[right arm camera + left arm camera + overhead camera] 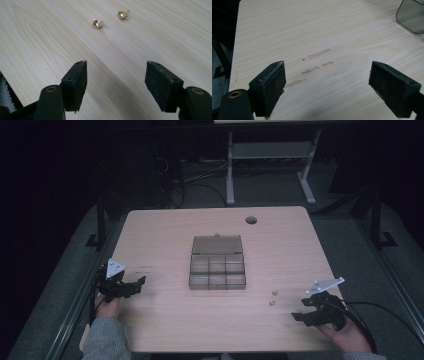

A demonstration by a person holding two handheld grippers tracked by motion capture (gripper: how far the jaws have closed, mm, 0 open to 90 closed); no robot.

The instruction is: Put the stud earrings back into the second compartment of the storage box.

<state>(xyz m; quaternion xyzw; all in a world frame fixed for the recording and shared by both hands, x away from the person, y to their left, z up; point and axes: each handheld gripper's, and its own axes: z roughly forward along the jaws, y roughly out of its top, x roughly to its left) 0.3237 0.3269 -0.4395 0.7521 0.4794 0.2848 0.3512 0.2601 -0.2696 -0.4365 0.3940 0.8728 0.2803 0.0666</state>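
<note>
A clear plastic compartment box [217, 268] with its lid laid back stands in the middle of the wooden table [165, 320]. Two small gold earrings lie to its right: one [275, 292] [122, 14], the other [271, 302] [97, 23]. My right gripper [301, 309] [116, 82] rests low at the table's right front, open and empty, with the earrings a short way ahead of its jaws. My left gripper [140, 285] [327, 87] sits at the left edge, open, nothing between its jaws. A corner of the box [412, 15] appears far ahead of it.
A round cable hole [251, 220] is near the table's far edge. Scuff marks [317, 62] streak the wood ahead of the left gripper. Beyond the table stand a white metal frame [270, 165] and cables on a dark floor.
</note>
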